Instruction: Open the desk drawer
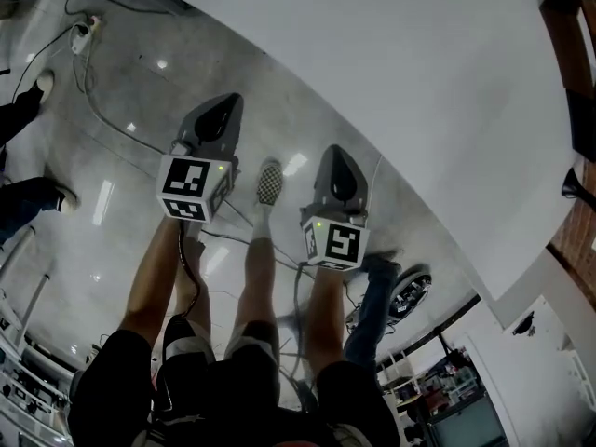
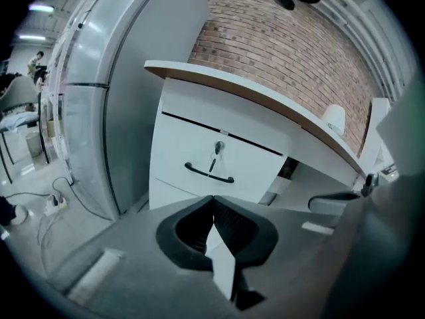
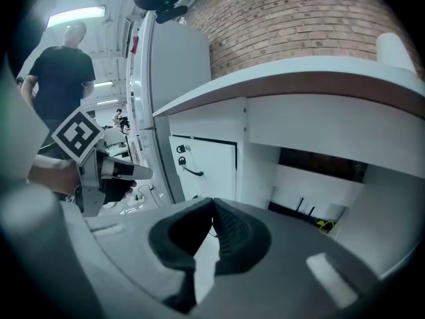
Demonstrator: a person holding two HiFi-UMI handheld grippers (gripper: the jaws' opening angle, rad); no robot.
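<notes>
The white desk [image 2: 199, 76] has a drawer unit under its left end. Its top drawer [image 2: 176, 153] is closed, with a black bar handle [image 2: 209, 174] and a key hanging in the lock [image 2: 217, 149]. My left gripper [image 2: 213, 201] points at the drawer from a short way off, jaws shut and empty. My right gripper [image 3: 212, 203] is also shut on nothing and faces the desk's open knee space; the drawer [image 3: 211, 159] and its handle [image 3: 192, 172] lie to its left. In the head view both grippers [image 1: 229, 102] [image 1: 334, 151] hang over the floor beside the desk top [image 1: 391, 82].
A power strip [image 1: 84, 32] and cables lie on the grey floor. A chair base [image 1: 411, 291] stands by my right foot. A tall grey cabinet [image 2: 126, 78] flanks the desk on the left, a brick wall [image 2: 285, 52] behind. A person in black [image 3: 63, 78] stands at left.
</notes>
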